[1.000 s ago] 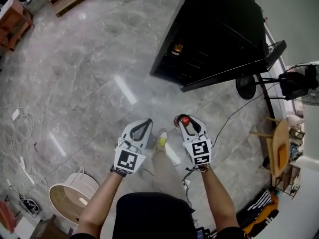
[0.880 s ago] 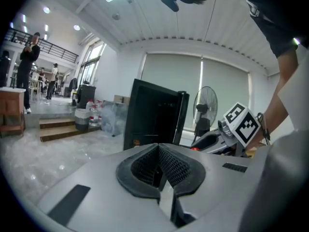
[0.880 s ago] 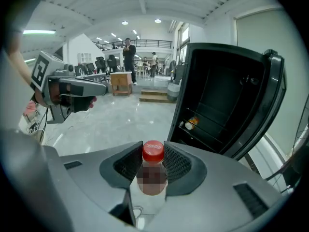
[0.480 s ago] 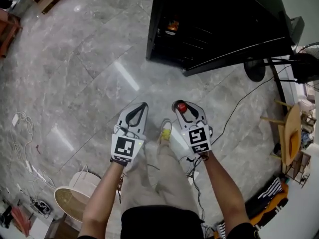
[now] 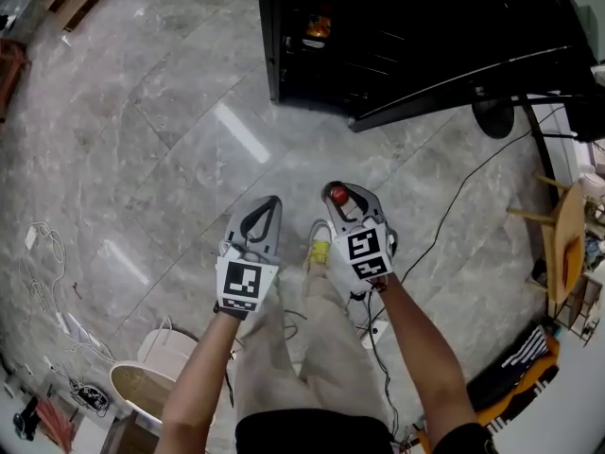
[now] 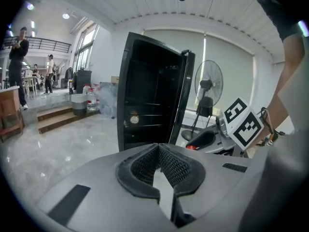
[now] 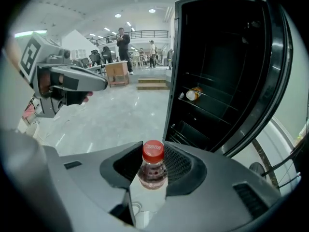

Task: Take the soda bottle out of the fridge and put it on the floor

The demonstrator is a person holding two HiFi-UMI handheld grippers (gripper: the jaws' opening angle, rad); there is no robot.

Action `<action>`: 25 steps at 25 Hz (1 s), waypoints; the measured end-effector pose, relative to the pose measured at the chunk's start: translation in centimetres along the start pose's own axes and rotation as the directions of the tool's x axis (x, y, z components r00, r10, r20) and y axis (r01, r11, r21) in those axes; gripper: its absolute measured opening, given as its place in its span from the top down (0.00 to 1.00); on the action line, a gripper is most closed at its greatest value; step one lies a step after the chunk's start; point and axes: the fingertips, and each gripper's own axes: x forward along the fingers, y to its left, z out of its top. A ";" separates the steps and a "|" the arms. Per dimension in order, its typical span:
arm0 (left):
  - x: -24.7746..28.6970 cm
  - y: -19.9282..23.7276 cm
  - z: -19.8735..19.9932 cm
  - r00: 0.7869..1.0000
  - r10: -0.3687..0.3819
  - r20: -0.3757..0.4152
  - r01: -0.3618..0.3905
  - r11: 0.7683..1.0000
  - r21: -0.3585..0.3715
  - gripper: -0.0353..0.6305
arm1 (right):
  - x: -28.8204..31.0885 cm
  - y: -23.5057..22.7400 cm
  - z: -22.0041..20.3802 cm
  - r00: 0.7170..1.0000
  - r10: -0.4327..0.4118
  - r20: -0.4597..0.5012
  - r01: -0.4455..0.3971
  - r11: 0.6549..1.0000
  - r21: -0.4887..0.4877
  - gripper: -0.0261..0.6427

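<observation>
Fingers (image 7: 183, 166) of the right gripper (image 5: 338, 197) are clamped on the neck of a red-capped plastic soda bottle (image 7: 153, 170), held cap-up above the grey marble floor (image 5: 142, 159), outside the open black fridge (image 5: 397, 36), likely for standing it down. Left gripper (image 5: 272, 202) fingers are together, empty.

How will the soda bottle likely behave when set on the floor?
The right tongs hold the soda bottle upright by its narrow neck under the red cap, so it may tip if released tilted. The floor is glossy stone, so it could slide. Liquid shows up in the neck: probably heavy for its size.
</observation>
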 end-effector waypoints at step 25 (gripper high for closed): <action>5.3 4.0 -10.5 0.998 0.068 -0.011 -0.069 0.992 -0.102 0.92 | 11.6 2.6 -11.0 0.944 0.101 -0.314 -0.243 0.857 -0.455 0.77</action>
